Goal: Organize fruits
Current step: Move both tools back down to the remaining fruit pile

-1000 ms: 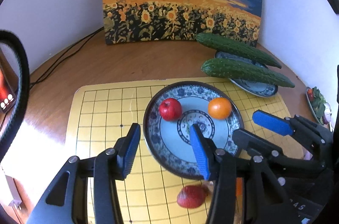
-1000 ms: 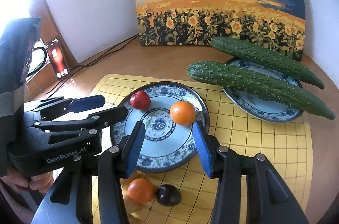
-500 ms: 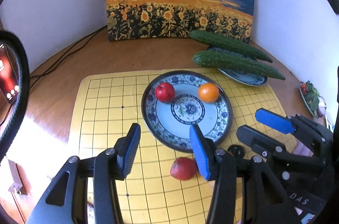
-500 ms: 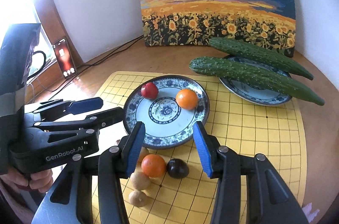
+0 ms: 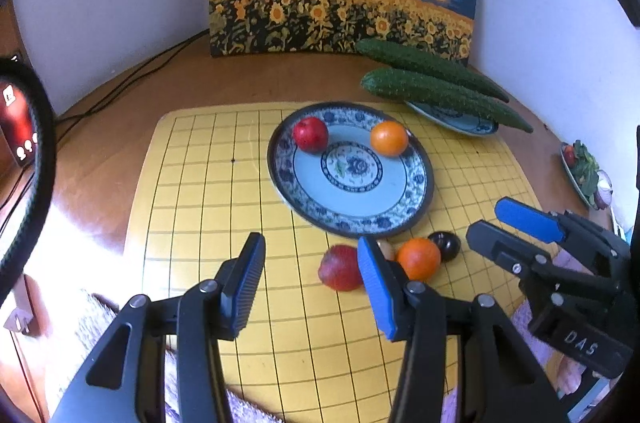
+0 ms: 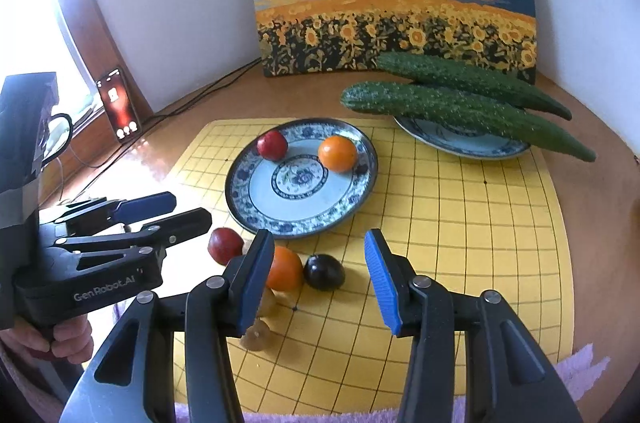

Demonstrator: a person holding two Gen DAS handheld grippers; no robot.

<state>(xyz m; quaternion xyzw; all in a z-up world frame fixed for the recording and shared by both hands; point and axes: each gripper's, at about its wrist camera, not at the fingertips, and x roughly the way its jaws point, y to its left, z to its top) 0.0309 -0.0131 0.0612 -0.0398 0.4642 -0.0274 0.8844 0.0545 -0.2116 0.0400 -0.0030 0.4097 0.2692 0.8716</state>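
Left wrist view: the left gripper (image 5: 310,279) hangs over the yellow grid mat (image 5: 200,207) with its jaws released and nothing between them. The patterned plate (image 5: 352,219) sits on the mat and carries a red apple (image 5: 310,134) and an orange (image 5: 389,138), set apart along its far rim. Just off the plate's near edge lie a second red fruit (image 5: 339,268), a second orange (image 5: 418,258) and a dark plum (image 5: 445,245), close together; the right-hand blue pad partly covers this cluster. The right gripper (image 5: 520,235) shows at the right, jaws likewise released. Right wrist view: the right gripper (image 6: 318,277) hovers with the plum (image 6: 324,272) between and ahead of its spread jaws, gripping nothing. Two small brownish fruits (image 6: 258,335), possibly longans, lie partly hidden behind the left pad. Two cucumbers (image 6: 460,105) rest across a second plate (image 6: 472,143) at the mat's far corner, before a sunflower painting (image 6: 392,3) standing on the desk (image 6: 300,95).
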